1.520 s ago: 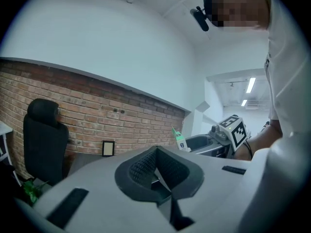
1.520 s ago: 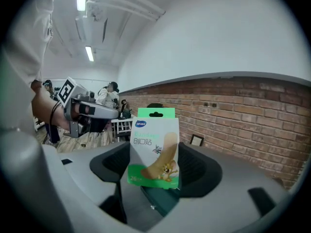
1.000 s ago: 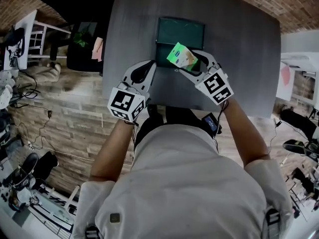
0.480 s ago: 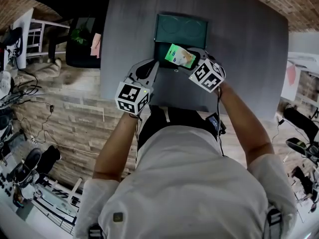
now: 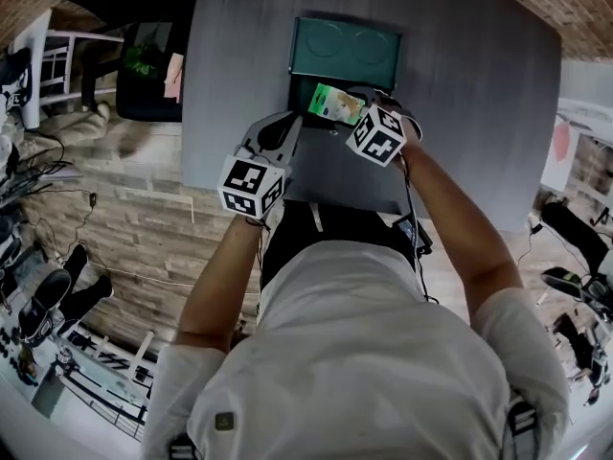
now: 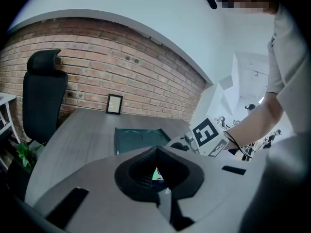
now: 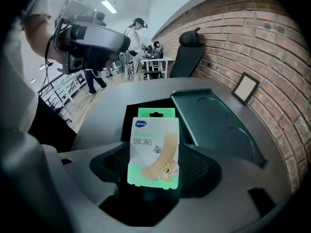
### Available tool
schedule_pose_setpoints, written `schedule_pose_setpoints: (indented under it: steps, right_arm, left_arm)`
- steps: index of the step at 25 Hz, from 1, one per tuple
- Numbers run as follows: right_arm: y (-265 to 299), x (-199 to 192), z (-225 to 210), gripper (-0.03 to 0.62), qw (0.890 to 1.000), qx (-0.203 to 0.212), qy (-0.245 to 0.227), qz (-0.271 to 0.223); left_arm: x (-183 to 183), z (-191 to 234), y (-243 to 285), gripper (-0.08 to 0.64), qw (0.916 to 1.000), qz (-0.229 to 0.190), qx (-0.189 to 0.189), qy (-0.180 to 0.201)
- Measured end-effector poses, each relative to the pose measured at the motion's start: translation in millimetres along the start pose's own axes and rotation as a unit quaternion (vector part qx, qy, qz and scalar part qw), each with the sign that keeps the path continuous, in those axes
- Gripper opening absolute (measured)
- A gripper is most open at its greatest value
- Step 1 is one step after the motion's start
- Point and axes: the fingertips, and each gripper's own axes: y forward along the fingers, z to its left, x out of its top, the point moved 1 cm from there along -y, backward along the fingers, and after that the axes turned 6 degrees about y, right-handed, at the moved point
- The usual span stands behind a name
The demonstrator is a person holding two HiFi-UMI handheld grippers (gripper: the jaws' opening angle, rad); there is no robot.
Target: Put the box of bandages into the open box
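Observation:
The box of bandages point(image 5: 334, 103), green and white with a cartoon print, hangs just above the open box point(image 5: 321, 123). That box is dark inside, and its green lid point(image 5: 345, 50) lies folded back on the far side. My right gripper point(image 5: 356, 105) is shut on the box of bandages point(image 7: 154, 147), which stands upright between the jaws over the dark cavity point(image 7: 146, 114). My left gripper point(image 5: 291, 125) sits shut and empty at the open box's near left corner. In the left gripper view its jaws meet in front of the green lid point(image 6: 138, 139).
The grey table point(image 5: 479, 113) carries the open box near its front edge. A small picture frame point(image 7: 245, 87) leans on the brick wall at the back. A black office chair point(image 6: 41, 98) stands at the table's left end. Other people stand in the distance.
My right gripper has carried the box of bandages leftward and farther in, to just over the open box. The left gripper has hardly moved.

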Motion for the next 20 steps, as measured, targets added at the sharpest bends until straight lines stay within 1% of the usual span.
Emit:
schedule_pose_setpoints:
  steps: [5,8,14,20]
  right_arm:
    - [15.1,-5.5,1.9,0.307,1.0,0.004,-0.002,0.017]
    - [20.4,-5.9,1.4,0.307,1.0,0.003,0.009,0.018]
    - [18.8,-1.2,3.3,0.307,1.0,-0.004,0.024,0.003]
    - [-0.8,14.4,3.1,0.305,0.998,-0.034,0.042,-0.03]
  left_arm:
    - [-5.4,5.7,0.0,0.014,1.0,0.004,0.004,-0.005]
    - [-7.4,8.0,-0.8,0.014,1.0,0.006,0.004,-0.006]
    - [-10.0,9.1,-7.4,0.015,1.0,0.002,0.003,-0.006]
    - [-4.0,5.3,-19.9,0.015,0.9999,-0.009,-0.004,0.006]
